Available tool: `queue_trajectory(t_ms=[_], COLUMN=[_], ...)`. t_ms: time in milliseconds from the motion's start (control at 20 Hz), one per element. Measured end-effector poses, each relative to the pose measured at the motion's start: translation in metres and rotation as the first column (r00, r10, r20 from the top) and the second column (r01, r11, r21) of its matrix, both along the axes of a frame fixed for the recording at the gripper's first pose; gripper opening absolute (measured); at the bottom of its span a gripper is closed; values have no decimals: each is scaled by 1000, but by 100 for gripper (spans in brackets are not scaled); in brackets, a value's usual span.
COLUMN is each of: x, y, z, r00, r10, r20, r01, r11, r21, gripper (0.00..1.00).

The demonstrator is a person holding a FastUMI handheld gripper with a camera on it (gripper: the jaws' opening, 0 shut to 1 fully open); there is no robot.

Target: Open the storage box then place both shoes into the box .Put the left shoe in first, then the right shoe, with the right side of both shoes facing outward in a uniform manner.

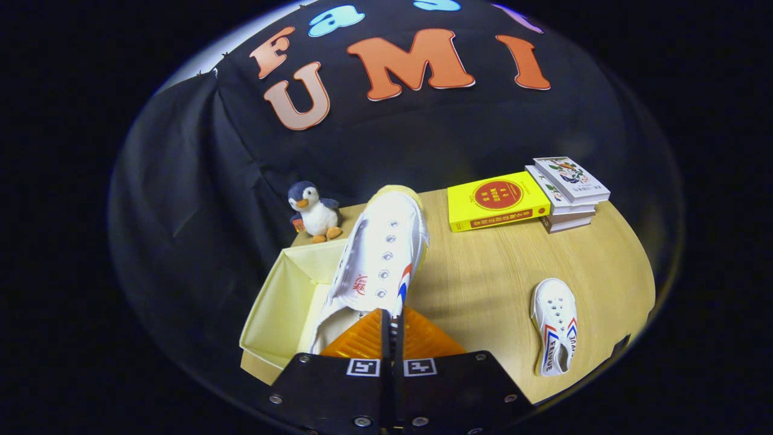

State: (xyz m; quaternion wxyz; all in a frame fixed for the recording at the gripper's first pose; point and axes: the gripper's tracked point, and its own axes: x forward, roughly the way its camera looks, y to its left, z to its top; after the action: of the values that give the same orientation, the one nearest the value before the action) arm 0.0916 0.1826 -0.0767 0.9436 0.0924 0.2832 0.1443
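Observation:
My gripper (391, 323) is shut on a white shoe (377, 257) with red and blue side stripes, pinching the edge of its opening. The shoe hangs in the air, toe pointing away, above the right wall of the open cream storage box (275, 302). The box sits on the wooden table's left part, its inside bare where I can see it. A second white shoe (554, 326) with the same stripes lies flat on the table to the right of my fingers, toe pointing away.
A plush penguin (314, 211) stands at the table's far left corner, behind the box. A yellow book (496, 200) and a stack of books (569, 192) lie at the far right. The wooden table (483, 272) shows bare between the shoes.

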Motion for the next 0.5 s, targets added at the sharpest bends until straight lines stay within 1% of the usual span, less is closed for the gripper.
queue_trajectory(t_ms=[250,400,500], x=[-3,-7,-8], y=[77,119,138], z=[-1,-15,-33], r00=[998,994,990], r10=[62,105,116], r20=[-21,-42,-74], r01=[-60,-103,-114], r11=[996,993,993], r21=[67,51,37], gripper=[0,0,0])
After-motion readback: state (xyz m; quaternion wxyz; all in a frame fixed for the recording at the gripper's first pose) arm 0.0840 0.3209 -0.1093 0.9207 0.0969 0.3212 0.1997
